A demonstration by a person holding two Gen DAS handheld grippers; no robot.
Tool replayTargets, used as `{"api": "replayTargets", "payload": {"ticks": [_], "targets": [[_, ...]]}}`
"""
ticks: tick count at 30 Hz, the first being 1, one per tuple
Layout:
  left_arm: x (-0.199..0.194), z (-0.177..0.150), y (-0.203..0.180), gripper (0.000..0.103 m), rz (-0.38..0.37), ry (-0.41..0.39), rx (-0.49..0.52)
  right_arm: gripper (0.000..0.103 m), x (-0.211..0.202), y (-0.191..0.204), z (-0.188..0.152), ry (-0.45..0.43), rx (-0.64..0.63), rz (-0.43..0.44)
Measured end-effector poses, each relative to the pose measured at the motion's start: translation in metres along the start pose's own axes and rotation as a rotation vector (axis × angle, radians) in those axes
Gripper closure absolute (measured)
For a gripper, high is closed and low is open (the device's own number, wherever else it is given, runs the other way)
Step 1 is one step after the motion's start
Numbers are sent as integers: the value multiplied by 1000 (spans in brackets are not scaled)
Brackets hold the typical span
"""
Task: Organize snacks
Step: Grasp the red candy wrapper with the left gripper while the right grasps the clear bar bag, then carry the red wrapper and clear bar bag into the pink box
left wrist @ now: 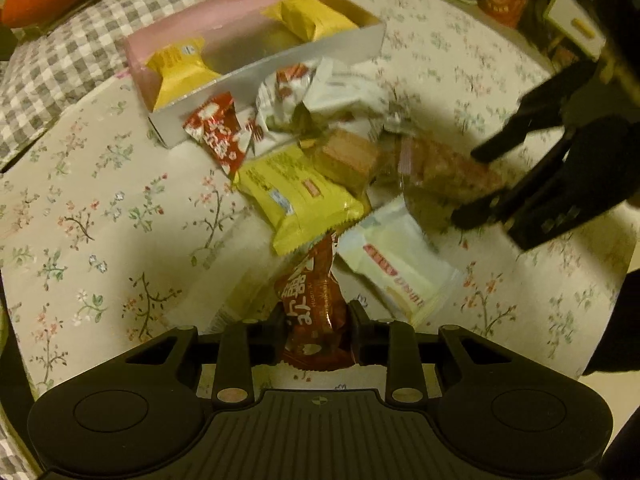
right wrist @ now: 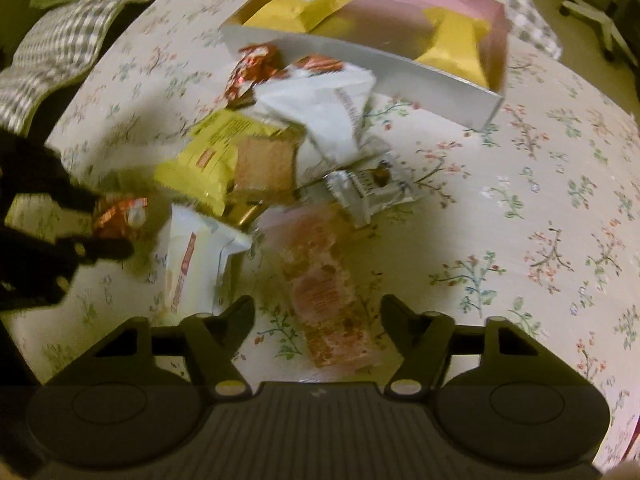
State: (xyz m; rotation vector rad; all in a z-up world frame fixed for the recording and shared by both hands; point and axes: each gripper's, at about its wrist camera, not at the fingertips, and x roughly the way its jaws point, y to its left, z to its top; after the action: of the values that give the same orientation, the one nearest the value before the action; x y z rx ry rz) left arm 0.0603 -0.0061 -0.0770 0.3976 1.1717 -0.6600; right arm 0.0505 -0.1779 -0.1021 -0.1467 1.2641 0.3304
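Note:
My left gripper [left wrist: 318, 320] is shut on a red snack packet [left wrist: 312, 300], which hangs between its fingers; the right wrist view shows that gripper [right wrist: 112, 224] on the red packet [right wrist: 120, 216] at the left edge. My right gripper [right wrist: 318, 308] points down with a clear pink snack bar [right wrist: 328, 296] lying between its jaws; the pads stand apart from it. It also appears in the left wrist view [left wrist: 468, 186], astride that bar [left wrist: 436, 176]. A pink-lined box [left wrist: 280, 60] [right wrist: 360, 68] at the back holds two yellow packets [left wrist: 312, 20].
A loose pile lies in front of the box: a yellow packet [left wrist: 296, 196], a white packet [left wrist: 400, 268], a second red packet [left wrist: 218, 132], a wafer [left wrist: 348, 160]. The floral tablecloth [right wrist: 520, 200] lies bare to the right. A checked cloth [left wrist: 60, 60] lies behind.

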Motion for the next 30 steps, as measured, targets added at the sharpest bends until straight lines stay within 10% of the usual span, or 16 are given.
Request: {"api": "replayTargets", "payload": {"ticks": [13, 30], "targets": [[-5, 1, 0, 75, 13, -27, -1, 73, 6, -3, 2, 11, 15, 14], [-15, 5, 4, 75, 45, -88, -39, 74, -26, -10, 8, -43, 92, 93]]}}
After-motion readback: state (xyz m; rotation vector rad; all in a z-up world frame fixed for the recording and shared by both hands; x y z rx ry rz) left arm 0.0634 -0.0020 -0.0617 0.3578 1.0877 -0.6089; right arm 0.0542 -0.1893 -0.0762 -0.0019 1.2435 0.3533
